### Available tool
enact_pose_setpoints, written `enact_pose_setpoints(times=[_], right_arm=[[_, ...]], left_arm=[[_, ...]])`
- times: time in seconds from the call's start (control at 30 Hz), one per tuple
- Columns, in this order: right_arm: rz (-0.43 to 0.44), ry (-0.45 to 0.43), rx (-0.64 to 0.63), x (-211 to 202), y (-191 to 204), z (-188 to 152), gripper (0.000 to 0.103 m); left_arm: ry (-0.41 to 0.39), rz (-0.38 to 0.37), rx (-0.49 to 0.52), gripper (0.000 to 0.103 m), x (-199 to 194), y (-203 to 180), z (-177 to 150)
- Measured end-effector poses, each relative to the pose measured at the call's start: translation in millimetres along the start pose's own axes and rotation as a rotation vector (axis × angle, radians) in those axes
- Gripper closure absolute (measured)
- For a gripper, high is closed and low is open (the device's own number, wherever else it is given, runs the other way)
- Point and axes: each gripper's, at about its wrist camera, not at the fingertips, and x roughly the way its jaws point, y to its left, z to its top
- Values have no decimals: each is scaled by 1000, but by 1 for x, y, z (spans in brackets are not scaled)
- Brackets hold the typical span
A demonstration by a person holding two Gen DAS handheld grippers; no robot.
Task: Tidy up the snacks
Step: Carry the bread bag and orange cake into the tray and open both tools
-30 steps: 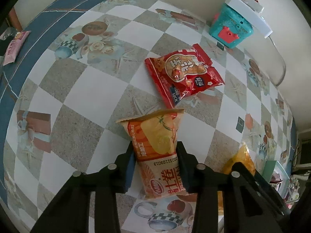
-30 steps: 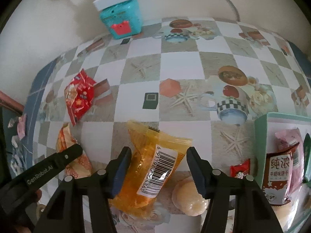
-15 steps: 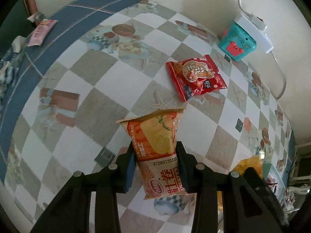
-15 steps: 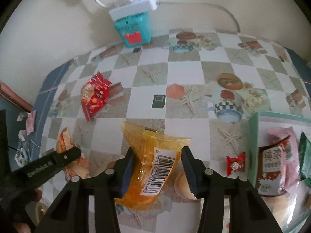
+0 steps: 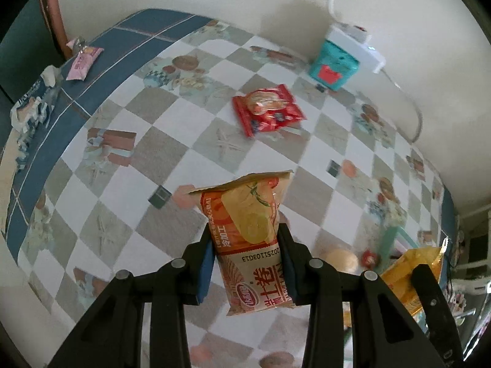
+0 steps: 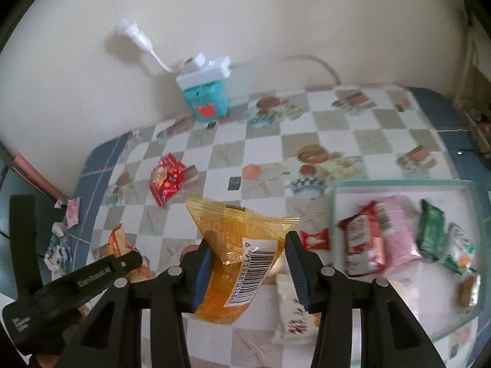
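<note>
My left gripper (image 5: 245, 239) is shut on an orange chip bag (image 5: 248, 214), which hangs upright above the checkered tablecloth (image 5: 153, 141). My right gripper (image 6: 247, 245) is shut on a yellow bag (image 6: 233, 230) with a barcode label, also lifted off the table. In the left wrist view the yellow bag (image 5: 405, 273) shows at the lower right. The right wrist view shows the left gripper (image 6: 107, 271) at the lower left, with the orange bag (image 6: 118, 240) in its jaws. A red snack bag (image 5: 267, 112) lies flat farther back on the table.
A teal-rimmed tray (image 6: 399, 182) on the right holds several packets. A small red candy (image 6: 316, 239) and a white packet (image 6: 291, 316) lie beside it. A teal box (image 6: 205, 101) under a white power strip stands by the wall. A pink packet (image 5: 83, 63) lies at the table's left edge.
Both grippers have risen with their bags, so the table looks smaller and farther. The right jaws have narrowed onto the yellow bag. More of the tray has come into view.
</note>
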Motion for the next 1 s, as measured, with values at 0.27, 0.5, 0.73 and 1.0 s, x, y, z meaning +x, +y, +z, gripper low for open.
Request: enact_pose_setpoints(times=[0.27, 0.5, 0.73, 1.0], right_arm=[[-76, -75, 38, -48, -46, -4, 54], [-146, -103, 115, -71, -102, -2, 55], [-219, -120, 199, -89, -156, -3, 54], [-255, -140, 277, -111, -206, -6, 54]], left_arm=[[-49, -10, 73, 63, -26, -48, -36], [-83, -7, 148, 63, -37, -92, -62], [-105, 7, 238, 63, -39, -132, -87], [-120, 10, 336, 63, -41, -172, -114]])
